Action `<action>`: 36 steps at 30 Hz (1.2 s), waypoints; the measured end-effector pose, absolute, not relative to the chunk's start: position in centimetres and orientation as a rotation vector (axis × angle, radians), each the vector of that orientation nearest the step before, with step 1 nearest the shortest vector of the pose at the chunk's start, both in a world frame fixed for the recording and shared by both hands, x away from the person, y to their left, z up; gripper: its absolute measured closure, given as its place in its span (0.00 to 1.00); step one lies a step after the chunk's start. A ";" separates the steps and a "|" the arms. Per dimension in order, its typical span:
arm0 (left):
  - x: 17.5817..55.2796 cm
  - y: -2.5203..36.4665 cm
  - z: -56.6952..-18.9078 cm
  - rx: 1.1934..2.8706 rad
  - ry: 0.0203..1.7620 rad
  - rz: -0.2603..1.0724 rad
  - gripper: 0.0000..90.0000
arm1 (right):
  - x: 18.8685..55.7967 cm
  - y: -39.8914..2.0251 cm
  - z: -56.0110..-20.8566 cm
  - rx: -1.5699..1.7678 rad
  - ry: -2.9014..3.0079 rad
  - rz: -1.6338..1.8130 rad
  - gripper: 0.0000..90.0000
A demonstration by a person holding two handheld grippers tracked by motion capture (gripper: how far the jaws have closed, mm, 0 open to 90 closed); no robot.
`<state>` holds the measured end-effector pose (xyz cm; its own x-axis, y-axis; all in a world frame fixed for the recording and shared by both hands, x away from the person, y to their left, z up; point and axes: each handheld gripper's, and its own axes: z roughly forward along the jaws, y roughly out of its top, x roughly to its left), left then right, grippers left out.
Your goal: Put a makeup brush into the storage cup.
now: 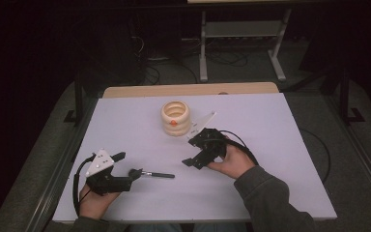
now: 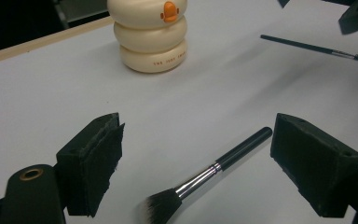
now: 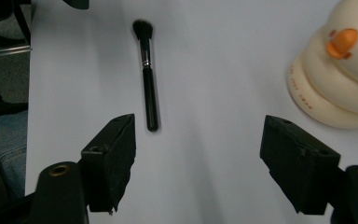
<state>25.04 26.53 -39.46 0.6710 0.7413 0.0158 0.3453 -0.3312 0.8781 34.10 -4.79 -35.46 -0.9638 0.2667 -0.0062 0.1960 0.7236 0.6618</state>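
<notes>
- The makeup brush (image 1: 153, 174) lies flat on the white desk (image 1: 270, 159), just beside the left claw (image 1: 128, 169), bristles toward it.
- The left gripper view shows that claw's jaws wide apart, the brush (image 2: 214, 170) on the desk between them, touching neither pad.
- That view alone shows a thin mascara wand (image 2: 317, 48) lying farther off, near the right claw's tip.
- The right claw (image 1: 195, 152) hovers near the cream ringed duck holder (image 1: 176, 117); its jaws stand apart with nothing between them.
- The right gripper view shows the brush (image 3: 147, 74) ahead and the holder (image 3: 340, 74) at the right, its path to the brush unobstructed.
</notes>
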 end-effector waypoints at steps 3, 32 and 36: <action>25.0 26.5 -39.4 1.935 0.847 0.525 0.18 | 34.3 -3.5 -36.1 0.362 2.853 1.045 0.30; 25.1 27.1 -39.4 1.924 0.860 0.539 0.18 | 34.7 3.8 -41.7 0.234 3.014 0.928 0.48; 25.1 27.1 -39.4 1.913 0.865 0.531 0.18 | 34.5 4.2 -42.2 0.246 3.023 0.894 0.51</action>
